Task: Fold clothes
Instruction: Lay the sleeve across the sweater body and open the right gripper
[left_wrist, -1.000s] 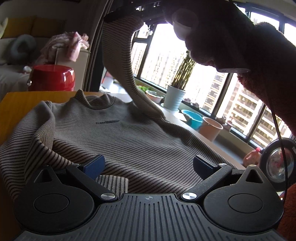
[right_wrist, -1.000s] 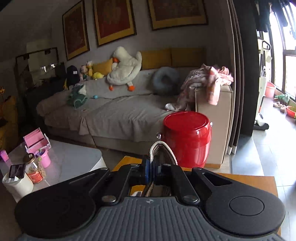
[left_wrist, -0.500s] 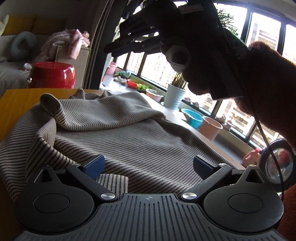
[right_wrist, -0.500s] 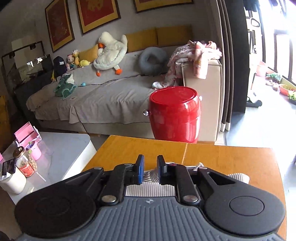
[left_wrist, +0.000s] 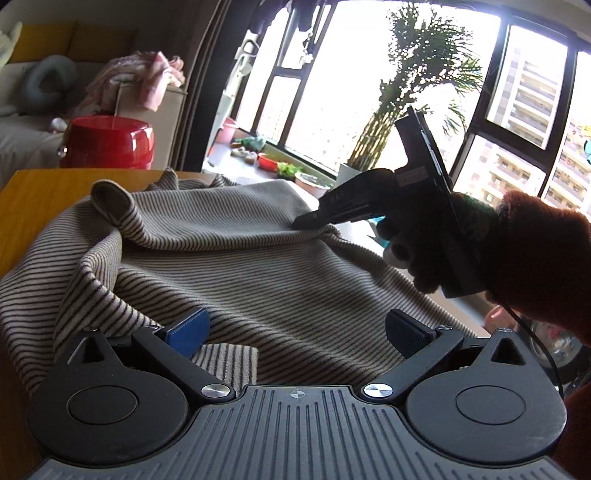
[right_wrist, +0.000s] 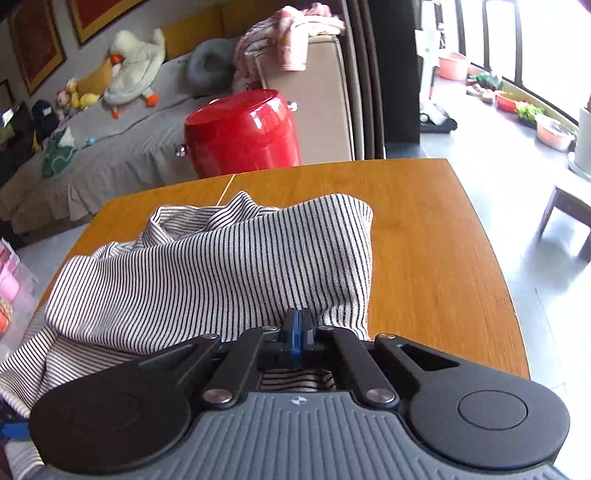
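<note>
A beige sweater with thin dark stripes (left_wrist: 240, 280) lies spread on the wooden table (left_wrist: 40, 199). One sleeve is laid across its body, with a rounded fold (left_wrist: 110, 199) at the far left. My left gripper (left_wrist: 295, 326) hovers open over the near hem, nothing between its blue pads. In the left wrist view my right gripper (left_wrist: 306, 222) pinches a ridge of fabric on the sweater's right side. In the right wrist view the right gripper (right_wrist: 299, 325) has its pads pressed together on the striped sweater (right_wrist: 207, 273), which bunches ahead of it.
A red bin (right_wrist: 242, 133) stands past the table's far edge (right_wrist: 424, 236), beside a sofa with cushions and toys. A person's brown sleeve (left_wrist: 535, 251) holds the right gripper. Bowls and a potted plant (left_wrist: 369, 147) line the window sill.
The right gripper held the sleeve high, dropped it across the sweater's body and opened slightly. It has since come down and shut on fabric at the right side. The left gripper stayed put.
</note>
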